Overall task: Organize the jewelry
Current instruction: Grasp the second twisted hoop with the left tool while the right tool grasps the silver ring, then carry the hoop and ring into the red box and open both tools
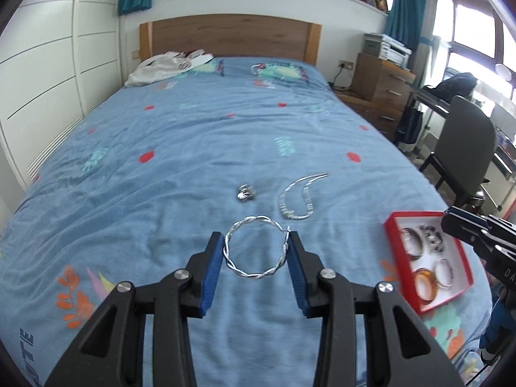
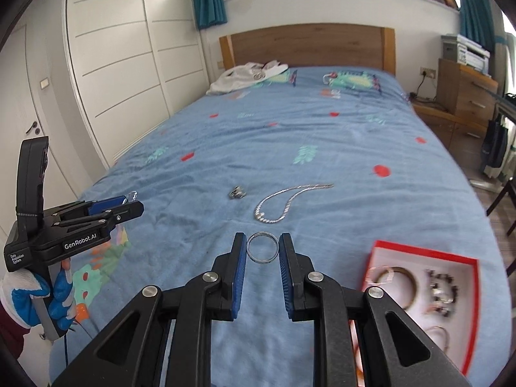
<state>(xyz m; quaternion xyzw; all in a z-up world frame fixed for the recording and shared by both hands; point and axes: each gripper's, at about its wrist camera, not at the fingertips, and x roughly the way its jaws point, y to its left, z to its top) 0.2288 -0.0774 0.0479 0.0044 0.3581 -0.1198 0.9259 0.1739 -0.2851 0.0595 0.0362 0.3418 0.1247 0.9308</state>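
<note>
On my far left, my left gripper [image 1: 256, 245] clamps a twisted silver bangle [image 1: 256, 248] across its width, both blue pads [image 1: 213, 274] pressing its rim, lifted clear of the blue bedspread [image 1: 161, 177]. Beyond its fingertips lie a small silver cluster [image 1: 245, 192] and, to its right, a silver chain necklace [image 1: 298, 198]. My right gripper [image 2: 262, 246] pinches a plain silver ring [image 2: 262, 247] between its pads [image 2: 238, 277], also off the cover. To the right of those fingers sits the red-rimmed box [image 2: 425, 247], holding other bangles [image 2: 395, 285] and a dark beaded piece [image 2: 443, 292].
</note>
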